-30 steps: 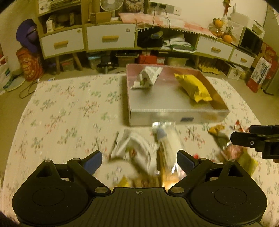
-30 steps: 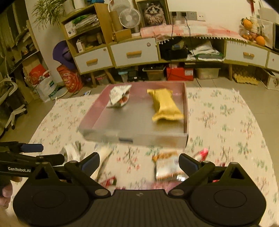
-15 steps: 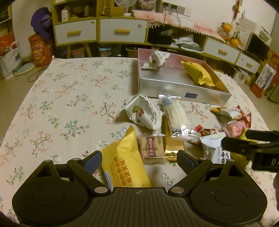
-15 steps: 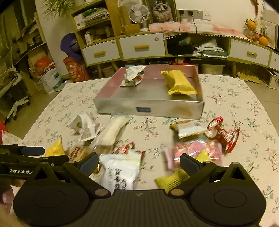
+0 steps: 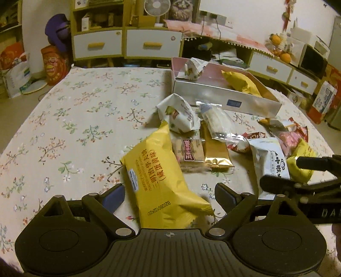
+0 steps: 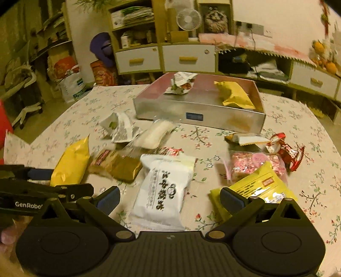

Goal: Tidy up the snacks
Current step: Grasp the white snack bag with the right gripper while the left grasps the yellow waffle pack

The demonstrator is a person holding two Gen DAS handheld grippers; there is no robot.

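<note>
Loose snack packets (image 6: 164, 187) before tray (image 6: 198, 116)

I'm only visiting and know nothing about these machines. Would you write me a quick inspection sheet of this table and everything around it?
Surface: table under a floral cloth.
Job's things: silver tray holding a white packet and a yellow packet; about a dozen snacks lie loose in front of it.
Clutter: nothing seen besides the snacks.
Tongs: left tongs open, astride a big yellow bag without pressing it; right tongs open, over a white bun packet.
Cables: two cords hang from a wall socket.
Surroundings: drawer units, a small fan, oranges, floor bags.
</note>
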